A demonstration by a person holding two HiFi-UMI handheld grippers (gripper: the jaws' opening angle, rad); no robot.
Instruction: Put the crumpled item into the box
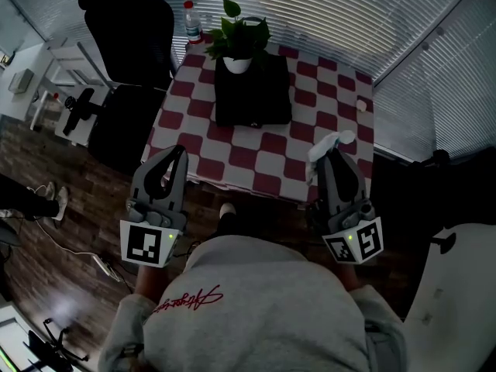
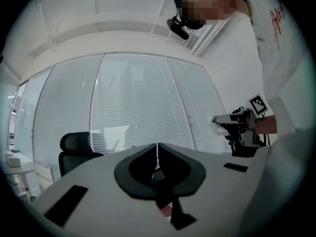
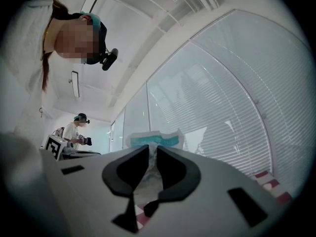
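The crumpled item (image 1: 330,141) is a white wad with a teal patch, and my right gripper (image 1: 330,156) is shut on it above the near right corner of the checkered table (image 1: 325,107). In the right gripper view the crumpled item (image 3: 154,139) bulges out past the jaw tips of the right gripper (image 3: 152,151). The black box (image 1: 253,99) sits at the table's middle, ahead and left of that gripper. My left gripper (image 1: 177,156) hovers over the near left table edge; in its own view the left gripper (image 2: 157,148) is shut with nothing held.
A potted plant (image 1: 239,39) stands at the box's far edge, with a bottle (image 1: 192,22) at the back left corner. A black office chair (image 1: 130,31) stands left of the table. Window blinds (image 1: 325,6) close off the back. Another person (image 3: 76,131) stands off in the room.
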